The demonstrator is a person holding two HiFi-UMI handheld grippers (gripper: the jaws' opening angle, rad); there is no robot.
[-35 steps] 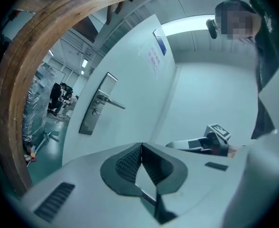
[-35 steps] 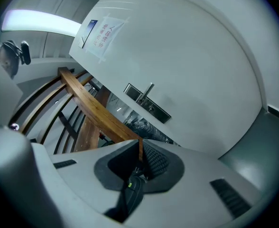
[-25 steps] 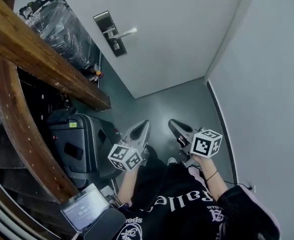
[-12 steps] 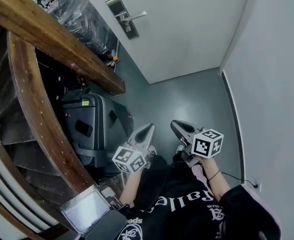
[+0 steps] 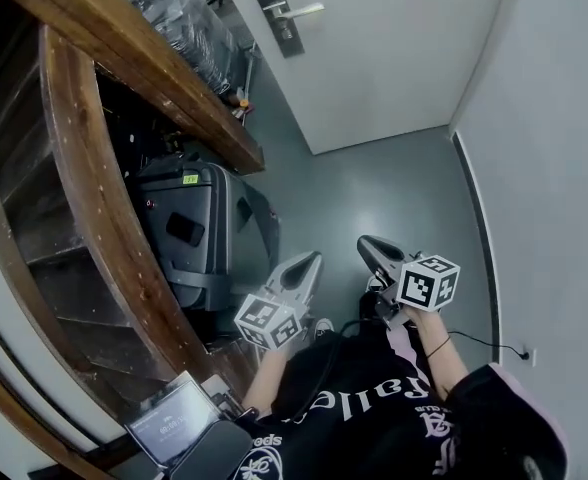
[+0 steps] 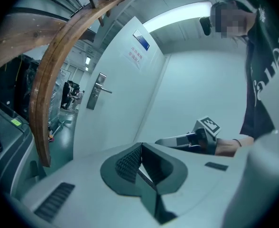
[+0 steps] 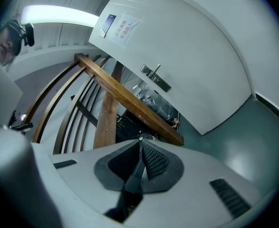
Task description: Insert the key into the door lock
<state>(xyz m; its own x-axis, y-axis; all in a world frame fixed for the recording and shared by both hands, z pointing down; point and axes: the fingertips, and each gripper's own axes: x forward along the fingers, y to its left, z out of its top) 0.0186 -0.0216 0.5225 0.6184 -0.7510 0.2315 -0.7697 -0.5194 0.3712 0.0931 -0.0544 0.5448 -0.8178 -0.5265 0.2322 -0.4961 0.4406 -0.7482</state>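
Head view shows the grey left gripper (image 5: 315,257) and grey right gripper (image 5: 366,242), both claws pressed together with no key visible, held near, well short of the far silver lever-handled door lock (image 5: 277,3); approaching keyless would likely waste the reach.

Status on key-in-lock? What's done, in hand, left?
Done: nothing that shows. The door lock has no key in it that I can make out.
In hand: the left claw and right claw are both shut and held low, well short of the door. No key is discernible in either.
Left: the whole approach to the lock, then the insertion.
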